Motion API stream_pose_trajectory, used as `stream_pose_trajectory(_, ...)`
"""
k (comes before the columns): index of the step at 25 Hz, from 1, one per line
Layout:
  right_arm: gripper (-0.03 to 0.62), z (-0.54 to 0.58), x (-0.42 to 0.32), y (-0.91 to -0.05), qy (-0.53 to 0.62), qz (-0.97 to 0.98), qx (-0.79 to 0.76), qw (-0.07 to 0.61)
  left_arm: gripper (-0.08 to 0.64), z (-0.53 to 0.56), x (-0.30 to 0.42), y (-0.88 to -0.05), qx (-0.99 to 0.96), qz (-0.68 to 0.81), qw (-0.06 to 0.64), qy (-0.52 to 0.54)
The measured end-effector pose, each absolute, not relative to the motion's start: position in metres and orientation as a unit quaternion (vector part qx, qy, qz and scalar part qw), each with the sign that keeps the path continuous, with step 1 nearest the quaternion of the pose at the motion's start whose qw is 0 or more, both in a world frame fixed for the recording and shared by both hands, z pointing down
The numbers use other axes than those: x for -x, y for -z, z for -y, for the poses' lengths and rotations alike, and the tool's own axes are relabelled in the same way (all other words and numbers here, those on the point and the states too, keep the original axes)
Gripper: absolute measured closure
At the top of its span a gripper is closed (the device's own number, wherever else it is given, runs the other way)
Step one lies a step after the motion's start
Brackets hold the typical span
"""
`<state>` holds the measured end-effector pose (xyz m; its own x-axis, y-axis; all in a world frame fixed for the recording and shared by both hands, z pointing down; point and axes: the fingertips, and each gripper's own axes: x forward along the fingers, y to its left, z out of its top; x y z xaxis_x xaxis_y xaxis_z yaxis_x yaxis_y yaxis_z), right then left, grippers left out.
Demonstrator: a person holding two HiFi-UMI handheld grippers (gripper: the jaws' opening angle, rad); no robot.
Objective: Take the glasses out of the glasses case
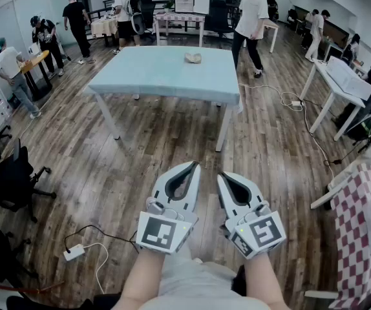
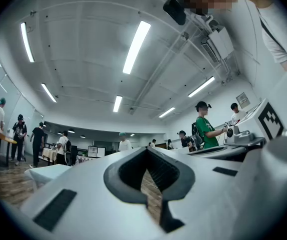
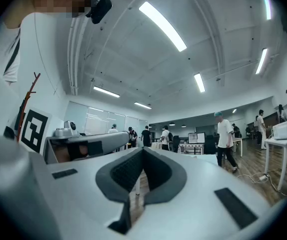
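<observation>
Grippers side by side, both clamped on nothing.
Left gripper and right gripper sit low near the person's waist, jaws pressed together, tips aimed at the light blue table. Well ahead on it lies a small pale object, too far off to confirm as the glasses case.

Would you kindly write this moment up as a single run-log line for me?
stage: not begun | left gripper: shut, empty | right gripper: shut, empty | glasses case: on table ahead, untouched
</observation>
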<state>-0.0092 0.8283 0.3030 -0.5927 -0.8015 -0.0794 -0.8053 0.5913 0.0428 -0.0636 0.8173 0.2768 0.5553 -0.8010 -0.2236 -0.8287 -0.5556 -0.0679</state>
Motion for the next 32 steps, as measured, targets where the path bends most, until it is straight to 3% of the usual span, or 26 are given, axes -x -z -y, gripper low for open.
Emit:
stream_pose_trajectory(15,0.588,-0.799,0.001,-0.297,-0.044,-0.889,0.454,0.042,0.552,-0.791,0.051,-0.275,0.884,-0.452,0.085,-0.087)
stream_pose_trajectory(32,0.588,-0.699,0.011,-0.285,-0.058,-0.903,0.424,0.031,0.552,-0.686,0.048,-0.265,0.887,-0.444,0.087,-0.092)
